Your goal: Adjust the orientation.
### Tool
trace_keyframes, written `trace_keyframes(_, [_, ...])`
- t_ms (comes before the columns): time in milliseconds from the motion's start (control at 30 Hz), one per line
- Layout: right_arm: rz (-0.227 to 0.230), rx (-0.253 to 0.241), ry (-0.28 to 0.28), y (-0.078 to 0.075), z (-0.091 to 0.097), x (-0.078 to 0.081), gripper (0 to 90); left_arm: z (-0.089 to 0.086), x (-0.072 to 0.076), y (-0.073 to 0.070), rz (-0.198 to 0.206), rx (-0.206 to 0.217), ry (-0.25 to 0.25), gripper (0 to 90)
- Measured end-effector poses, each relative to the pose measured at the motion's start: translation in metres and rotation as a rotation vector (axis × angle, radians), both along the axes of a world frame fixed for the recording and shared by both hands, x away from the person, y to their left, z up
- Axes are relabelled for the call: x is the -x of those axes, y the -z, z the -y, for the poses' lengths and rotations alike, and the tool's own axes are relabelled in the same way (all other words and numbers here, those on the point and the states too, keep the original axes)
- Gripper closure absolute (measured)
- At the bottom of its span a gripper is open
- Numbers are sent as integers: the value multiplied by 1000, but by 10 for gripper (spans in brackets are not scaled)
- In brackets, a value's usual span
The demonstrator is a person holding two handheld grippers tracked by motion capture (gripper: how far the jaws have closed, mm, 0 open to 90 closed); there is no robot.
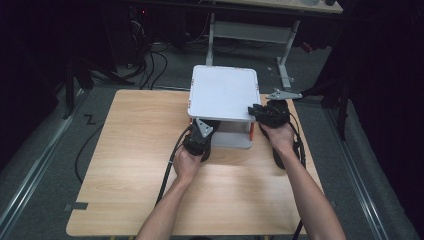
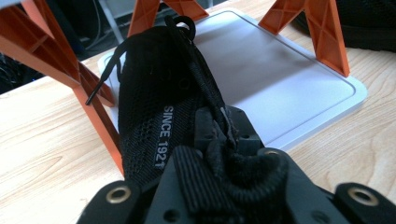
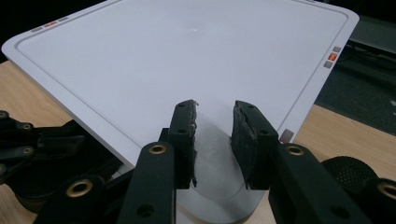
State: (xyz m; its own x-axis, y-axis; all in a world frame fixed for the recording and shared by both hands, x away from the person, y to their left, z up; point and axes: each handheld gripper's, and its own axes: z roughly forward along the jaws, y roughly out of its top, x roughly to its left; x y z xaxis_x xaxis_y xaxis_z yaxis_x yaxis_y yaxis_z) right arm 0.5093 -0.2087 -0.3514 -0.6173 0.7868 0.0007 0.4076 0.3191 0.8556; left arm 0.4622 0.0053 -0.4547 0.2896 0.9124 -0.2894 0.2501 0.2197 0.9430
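Between left fingers (image 2: 224, 135): shoe (image 2: 159, 93) (under shelf (image 1: 222, 92)).

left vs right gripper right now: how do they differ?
Left gripper is shut on the black shoe, at the rack's lower shelf; right gripper is open with nothing between its pads, over the top shelf. In the high view, left sits at the rack's front, right at its right corner. Both are black, two-jawed and hand-held.
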Motion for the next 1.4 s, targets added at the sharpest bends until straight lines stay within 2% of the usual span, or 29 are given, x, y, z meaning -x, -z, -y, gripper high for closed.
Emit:
trace_keyframes(67, [0,2,2,0,0,0,697,-1,1,-1,-1,4,9,804])
trace_keyframes(233, [0,8,-2,0,0,0,697,-9,8,-9,24,17,24,595])
trace_keyframes(267, [3,5,-3,0,0,0,697,-11,11,-13,29,25,28,595])
trace_keyframes(300, [3,2,-1,0,0,0,697,-13,14,-16,31,32,32,557])
trace_keyframes(467, [11,0,-3,1,0,0,697,-24,31,-29,47,27,62,463])
trace_keyframes(600, [12,-1,-7,1,1,0,697,-35,41,-31,17,41,80,419])
trace_keyframes(667, [10,-4,-2,1,0,0,697,-39,45,-28,1,19,82,415])
trace_keyframes(800, [11,6,-3,1,0,0,697,-43,45,-19,-31,-4,83,428])
trace_keyframes(833, [12,7,-4,1,0,0,697,-44,44,-18,-42,4,91,440])
trace_keyframes(900, [14,4,-5,1,0,0,697,-42,43,-15,-62,14,114,495])
trace_keyframes(933, [14,5,-4,1,0,0,697,-39,44,-13,-59,9,126,590])
trace_keyframes(1000, [14,6,-4,1,0,0,697,-33,44,-10,-43,-37,131,607])
trace_keyframes(1033, [13,8,-5,1,0,0,697,-31,44,-9,-42,-45,129,639])
trace_keyframes(1133, [13,8,-7,1,0,0,697,-30,39,-9,-70,-26,118,716])
trace_keyframes(1233, [14,7,-7,1,0,0,698,-27,35,-8,-77,-44,100,770])
trace_keyframes(1400, [11,13,-6,0,-1,0,699,-25,34,-9,-73,-43,74,790])
